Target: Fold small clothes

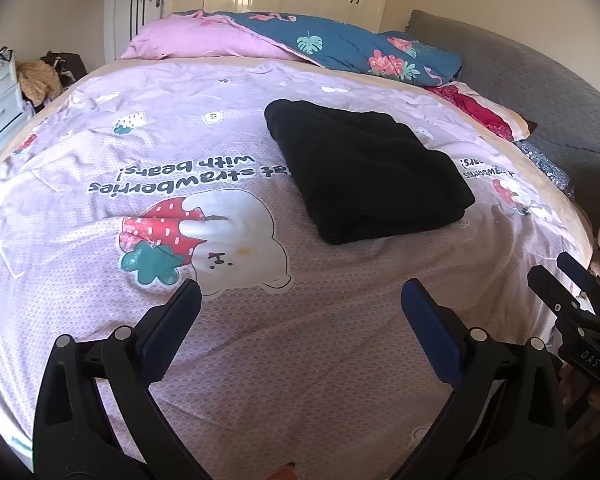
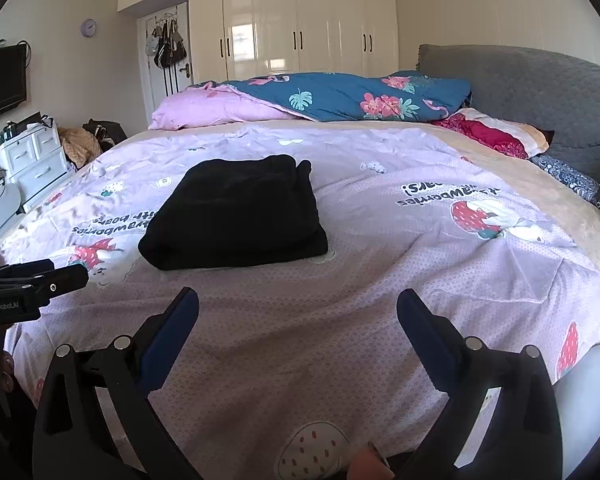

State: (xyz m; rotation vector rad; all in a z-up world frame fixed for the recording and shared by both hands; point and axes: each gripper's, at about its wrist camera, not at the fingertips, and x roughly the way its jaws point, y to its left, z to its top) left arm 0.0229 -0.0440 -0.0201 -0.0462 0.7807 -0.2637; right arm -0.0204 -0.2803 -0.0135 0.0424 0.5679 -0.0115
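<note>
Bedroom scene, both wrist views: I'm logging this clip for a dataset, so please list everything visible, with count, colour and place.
folded garment: one, black, on the bed cover, ahead of both grippers
bed cover: one, lilac with strawberry and bear print, spread over the bed
duvet: one, blue floral with pink underside, bunched at the far side
pillow: one, red and peach, by the headboard
headboard: one, grey, right
wardrobe: one, cream, back wall
drawer unit: one, white, left
television: one, black, left wall
clock: one, lilac, left wall
bags: several, dark, hanging on the door
left gripper: black, blue pads, open, empty
right gripper: same, open, empty
</note>
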